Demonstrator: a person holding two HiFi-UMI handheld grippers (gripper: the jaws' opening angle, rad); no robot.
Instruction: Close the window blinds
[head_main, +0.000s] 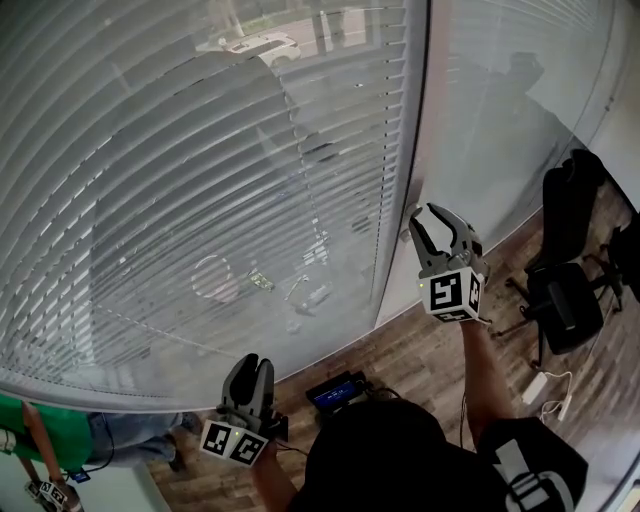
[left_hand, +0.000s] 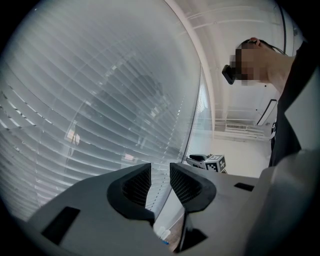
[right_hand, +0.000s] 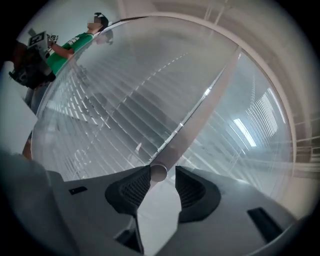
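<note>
**Right gripper open around the wand's tip, left gripper low and empty**

Closest in, the right gripper (right_hand: 163, 173) has its jaws apart. The round lower end of the translucent tilt wand (right_hand: 194, 117) sits between them. It lies close against the left-hand pad and clear of the other, and nothing is clamped. I cannot tell whether it actually touches that pad.

From the jaws the wand runs up and away along the edge of the window blinds (right_hand: 115, 100). Their slats spread out ahead of this gripper and to its left. The slats are tilted enough that the street outside shows through them.

The left gripper (left_hand: 160, 182) is held lower, below and to the left of the right one in the head view. Its jaws leave only a narrow gap and hold nothing. Through the gap only the blinds ahead are seen. To its right, further off, is the marker cube (left_hand: 215, 162) of the right gripper.

Farther out, a person in a green shirt (right_hand: 75, 42) stands beyond the far left of the right gripper's view. To that gripper's right and below it, a dark office chair (head_main: 565, 300) stands on the wooden floor (head_main: 420, 350).
</note>
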